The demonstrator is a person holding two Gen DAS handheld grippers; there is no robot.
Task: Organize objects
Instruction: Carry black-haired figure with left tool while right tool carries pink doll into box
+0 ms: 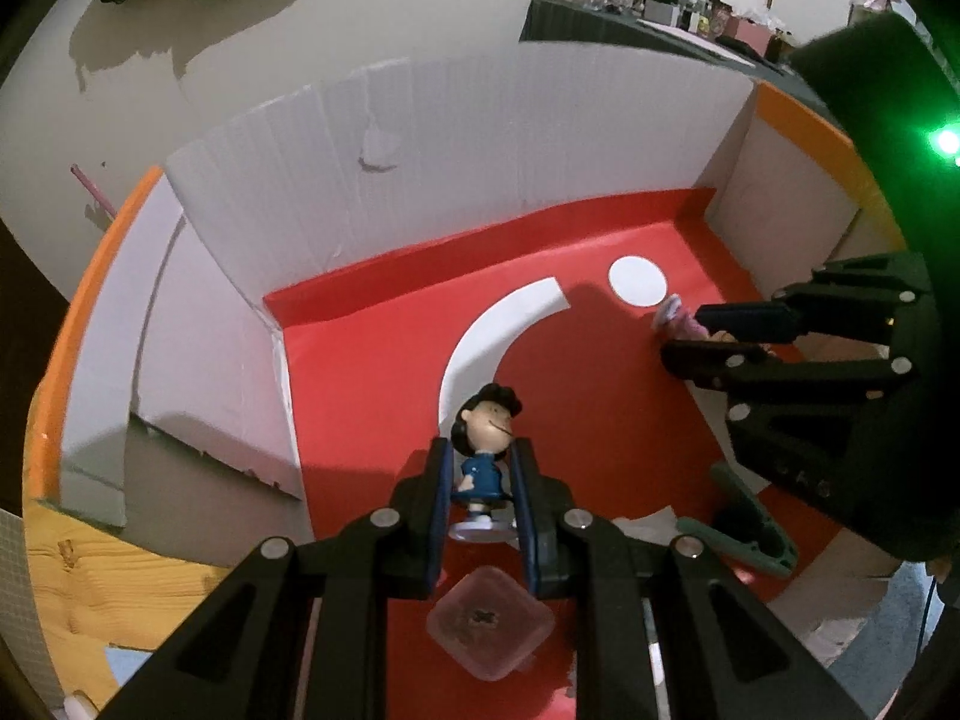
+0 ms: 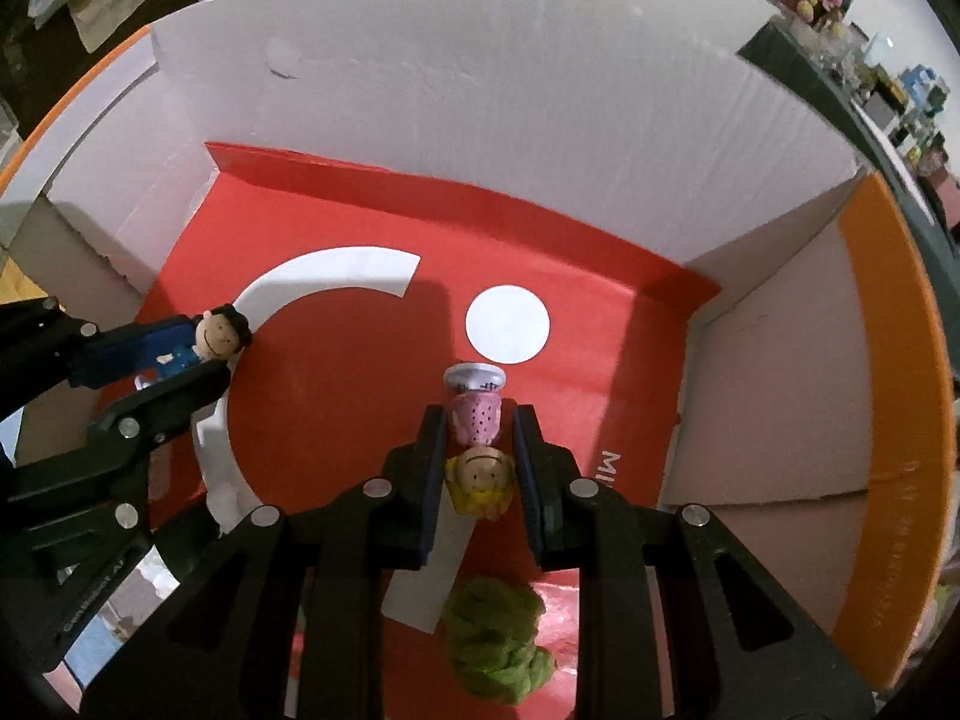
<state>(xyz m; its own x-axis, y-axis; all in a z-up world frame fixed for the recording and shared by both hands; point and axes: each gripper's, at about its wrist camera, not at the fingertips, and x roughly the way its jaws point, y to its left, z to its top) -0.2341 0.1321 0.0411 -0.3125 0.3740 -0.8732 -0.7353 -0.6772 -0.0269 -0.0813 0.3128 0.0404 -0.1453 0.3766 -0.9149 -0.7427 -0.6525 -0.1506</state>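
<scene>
Red-floored white box [image 1: 384,138] below both grippers. Left gripper [image 1: 480,501] clamped on blue-dress figurine [image 1: 480,468], upright, base nearest floor. Right gripper [image 2: 477,468] clamped on pink-dress figurine [image 2: 477,420], long axis along fingers, base pointed ahead toward white dot [image 2: 507,324]. 2 held, none placed.

You're looking into a cardboard box [image 2: 540,138] with white walls and a red floor [image 1: 372,372]. On that floor, near you, lie 1 clear square lid [image 1: 489,624], 1 green clip [image 1: 750,534] to its right and 1 green fuzzy clump [image 2: 498,642].
</scene>
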